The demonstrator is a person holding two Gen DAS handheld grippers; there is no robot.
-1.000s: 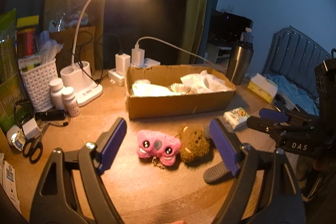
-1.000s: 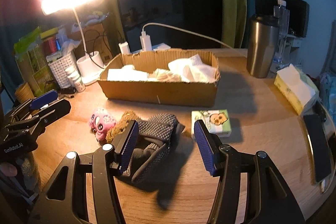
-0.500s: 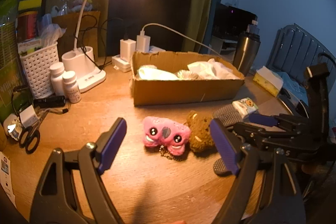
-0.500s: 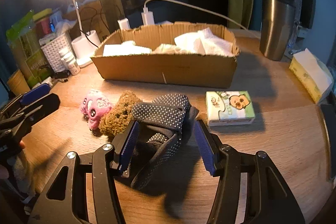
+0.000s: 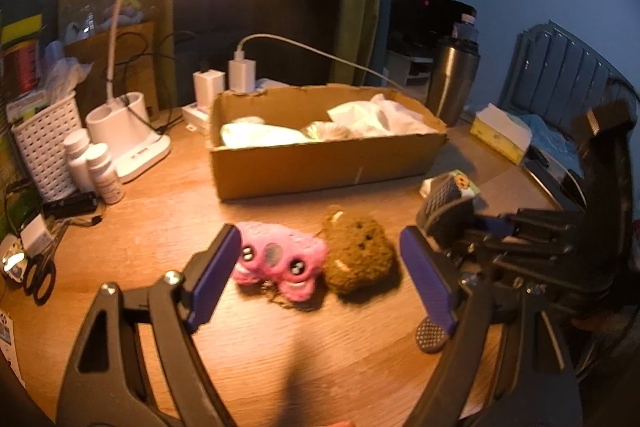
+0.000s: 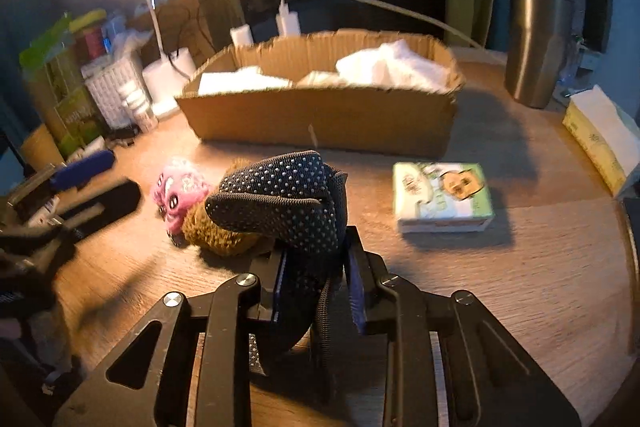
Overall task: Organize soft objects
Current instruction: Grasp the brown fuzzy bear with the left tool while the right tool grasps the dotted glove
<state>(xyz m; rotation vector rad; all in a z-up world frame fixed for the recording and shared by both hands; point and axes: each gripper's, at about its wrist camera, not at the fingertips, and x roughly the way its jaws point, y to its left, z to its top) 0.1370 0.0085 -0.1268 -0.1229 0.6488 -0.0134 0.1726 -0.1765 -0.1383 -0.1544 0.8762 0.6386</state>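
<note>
The right gripper (image 6: 316,283) has just been closing, and its blue pads now pinch the dark knitted glove with pale grip dots (image 6: 280,203), bunched up between them on the round wooden table (image 6: 520,287). The left gripper (image 5: 320,283) hovers wide and empty over the pink plush toy with big eyes (image 5: 280,263) and the brown fuzzy plush toy (image 5: 356,255), which lie touching. Behind them, the shallow cardboard box (image 5: 320,163) already holds white cloths. The risks? The grip sits low on the glove; its floppy fingers could snag the box wall, or the fabric could slip free. The left might grab both toys together.
</note>
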